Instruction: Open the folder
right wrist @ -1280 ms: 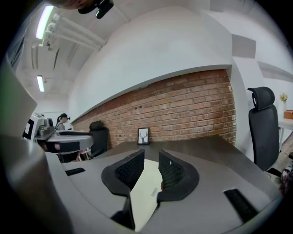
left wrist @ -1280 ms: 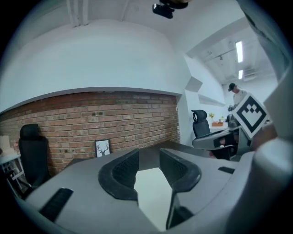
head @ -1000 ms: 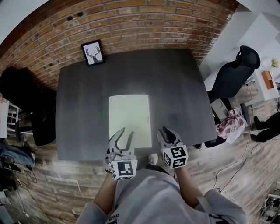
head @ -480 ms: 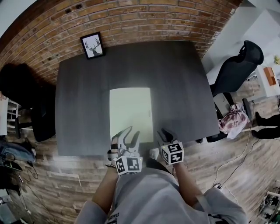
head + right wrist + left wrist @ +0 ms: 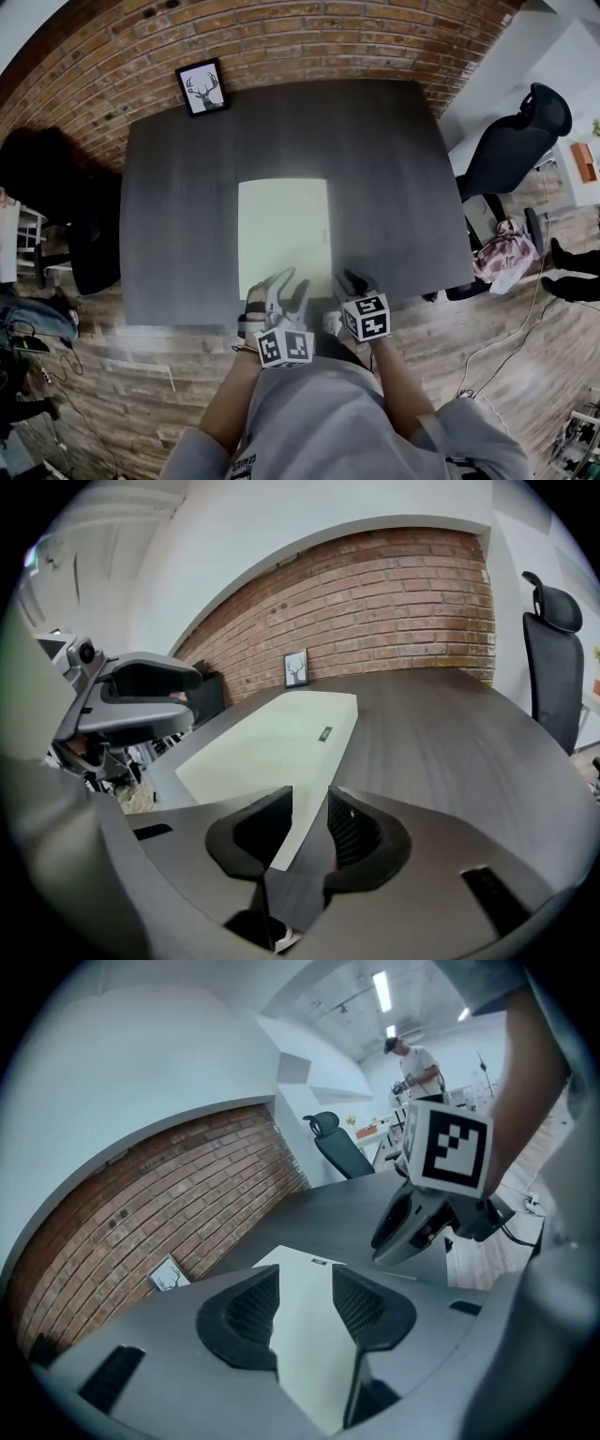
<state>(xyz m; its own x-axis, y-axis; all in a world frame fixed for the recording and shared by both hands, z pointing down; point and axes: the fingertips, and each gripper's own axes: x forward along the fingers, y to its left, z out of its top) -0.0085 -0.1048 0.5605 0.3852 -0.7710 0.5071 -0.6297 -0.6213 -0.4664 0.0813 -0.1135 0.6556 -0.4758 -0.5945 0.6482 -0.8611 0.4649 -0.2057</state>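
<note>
1. Head view: the pale folder (image 5: pixel 284 234) lies closed and flat in the middle of the dark table (image 5: pixel 178 187).
2. The left gripper (image 5: pixel 292 281) is over the folder's near edge. Its jaws stand wide and have just been opening, gripping nothing.
3. The right gripper (image 5: pixel 349 279) is at the folder's near right corner. Its jaws stand apart and have just been opening, with the folder's edge showing through the gap, unpinched.

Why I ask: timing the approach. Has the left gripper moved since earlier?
Yes. The left gripper has sunk and shifted right along the near edge of the folder; its jaws have just been opening, nothing between them.
</note>
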